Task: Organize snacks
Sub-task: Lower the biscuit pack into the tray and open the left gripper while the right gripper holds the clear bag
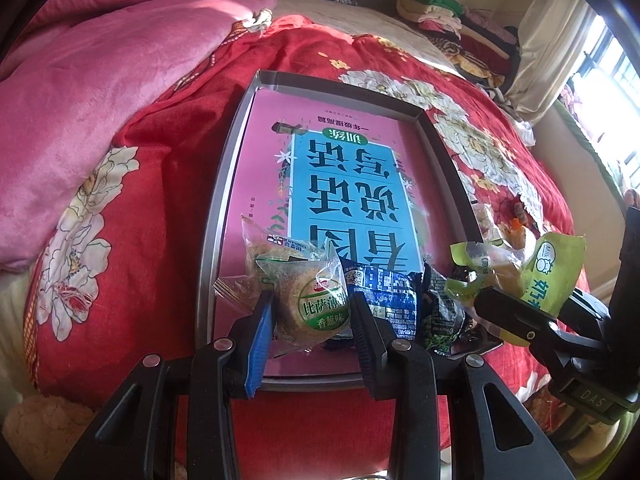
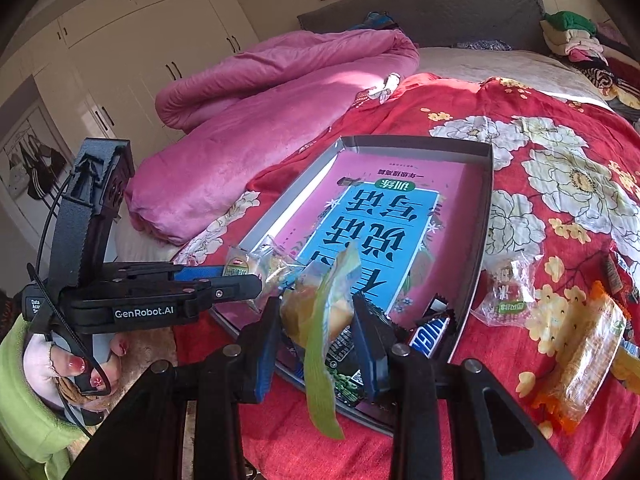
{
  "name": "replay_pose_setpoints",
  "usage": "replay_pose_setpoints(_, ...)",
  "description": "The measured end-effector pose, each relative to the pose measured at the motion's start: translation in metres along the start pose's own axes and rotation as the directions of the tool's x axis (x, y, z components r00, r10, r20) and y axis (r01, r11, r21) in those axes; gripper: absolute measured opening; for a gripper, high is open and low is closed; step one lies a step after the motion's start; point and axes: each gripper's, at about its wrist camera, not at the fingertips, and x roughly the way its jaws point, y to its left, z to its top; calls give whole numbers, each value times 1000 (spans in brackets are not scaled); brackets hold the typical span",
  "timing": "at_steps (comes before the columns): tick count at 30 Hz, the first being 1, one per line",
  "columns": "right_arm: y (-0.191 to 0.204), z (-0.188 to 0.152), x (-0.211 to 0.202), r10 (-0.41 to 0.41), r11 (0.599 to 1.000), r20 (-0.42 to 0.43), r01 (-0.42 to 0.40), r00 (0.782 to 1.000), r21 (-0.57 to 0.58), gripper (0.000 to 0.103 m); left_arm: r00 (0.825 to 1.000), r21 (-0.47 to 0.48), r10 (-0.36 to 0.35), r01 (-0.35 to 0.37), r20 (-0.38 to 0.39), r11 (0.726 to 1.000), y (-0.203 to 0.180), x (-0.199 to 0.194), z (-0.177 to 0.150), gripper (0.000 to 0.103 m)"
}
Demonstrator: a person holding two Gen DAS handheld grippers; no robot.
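A shallow grey tray (image 1: 224, 184) lies on the bed with a pink and blue book (image 1: 348, 184) as its floor. My left gripper (image 1: 312, 312) is shut on a round scallion cracker packet (image 1: 316, 304) over the tray's near end. Another cracker packet (image 1: 260, 248), a dark blue wrapper (image 1: 384, 292) and a green pea packet (image 1: 440, 312) lie there. My right gripper (image 2: 316, 316) is shut on a light green cake packet (image 2: 316, 312), just above the tray's near corner; it also shows in the left wrist view (image 1: 520, 268). A Snickers bar (image 2: 430, 332) lies in the tray (image 2: 480, 240).
Loose snacks lie on the red floral quilt (image 2: 560, 184) right of the tray: a clear packet (image 2: 508, 288) and an orange-edged packet (image 2: 580, 352). A pink blanket (image 2: 256, 120) is heaped to the left. Folded clothes (image 1: 460, 28) are stacked at the far headboard.
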Motion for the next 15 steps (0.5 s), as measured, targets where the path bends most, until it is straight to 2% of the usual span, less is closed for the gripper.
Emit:
replay_pose_setpoints(7, -25, 4, 3, -70, 995, 21, 68, 997, 69, 35, 1000, 39, 27, -27, 5, 999, -7, 4, 0, 39)
replay_pose_setpoints(15, -21, 6, 15, -153, 988, 21, 153, 988, 2, 36, 999, 54, 31, -32, 12, 998, -9, 6, 0, 39)
